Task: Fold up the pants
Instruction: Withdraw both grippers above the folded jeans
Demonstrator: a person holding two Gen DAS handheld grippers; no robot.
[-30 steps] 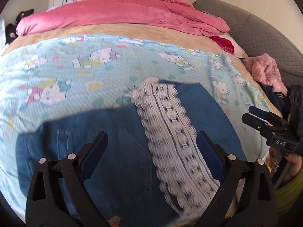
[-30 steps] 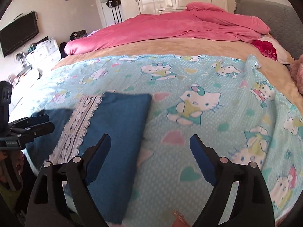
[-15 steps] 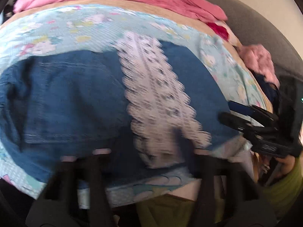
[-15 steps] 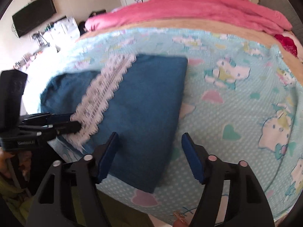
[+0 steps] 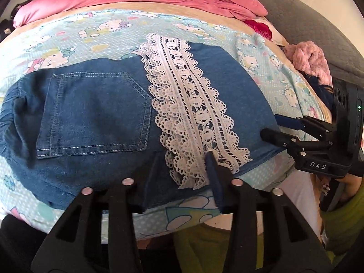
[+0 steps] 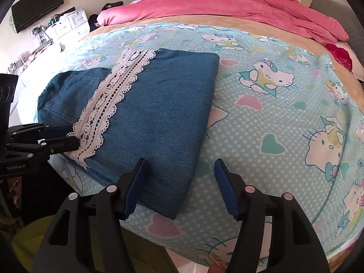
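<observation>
I see the pants [image 5: 95, 118] lying on the bed [image 6: 261, 118], already folded over once. My left tool [image 5: 179, 175] has just been reopening, unclenched astride the near hem; my right tool [image 6: 179, 182] gapes round the corner, another fold left

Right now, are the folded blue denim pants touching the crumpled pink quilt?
Apart. The right wrist view shows the denim pants near the camera and the pink quilt far behind, with bare cartoon-print bedsheet between.

Pants [image 5: 95, 113] on the sheet [image 6: 273, 118] (near edge), duvet [image 6: 227, 4] behind.
</observation>
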